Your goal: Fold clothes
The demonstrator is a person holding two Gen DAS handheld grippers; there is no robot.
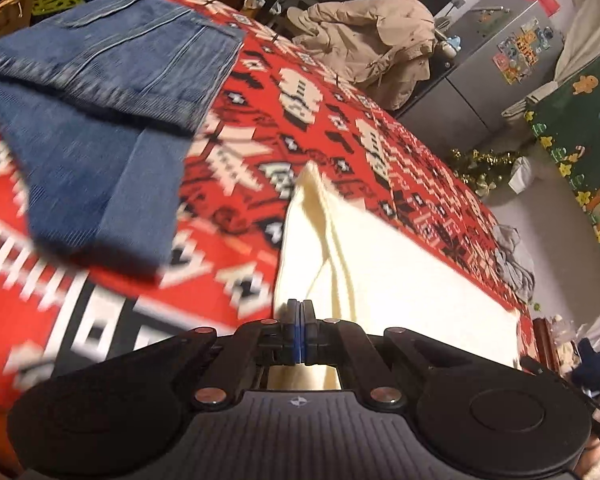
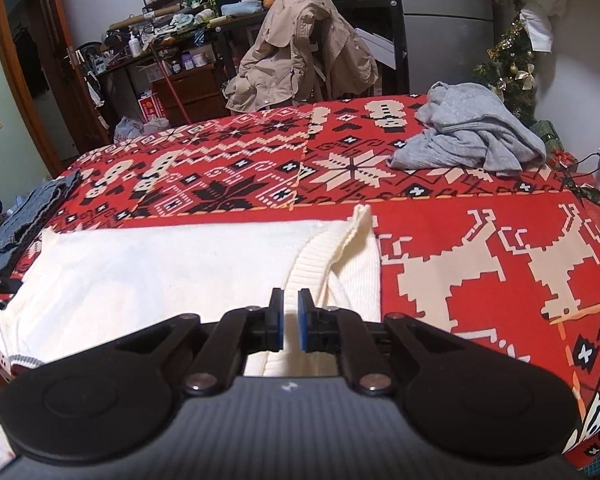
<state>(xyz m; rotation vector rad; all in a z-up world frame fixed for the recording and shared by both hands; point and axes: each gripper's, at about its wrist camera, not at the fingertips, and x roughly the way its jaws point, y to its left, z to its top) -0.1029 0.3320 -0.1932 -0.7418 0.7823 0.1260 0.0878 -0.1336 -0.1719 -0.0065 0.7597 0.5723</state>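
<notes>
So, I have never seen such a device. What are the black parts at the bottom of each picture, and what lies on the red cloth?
Each black part is a hand-held gripper with a camera looking along its two jaws. The left gripper, jaws closed, appears to pinch an edge of the cream knitted sweater. The right gripper hangs over the sweater's ribbed collar, jaws slightly apart. The sweater lies flat on the red patterned blanket. Folded blue denim jeans and a crumpled grey knitted garment also lie there.

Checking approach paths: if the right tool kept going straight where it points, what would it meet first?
Most likely the cream sweater, at its ribbed fold just ahead of the right tool. Depth is uncertain.
</notes>
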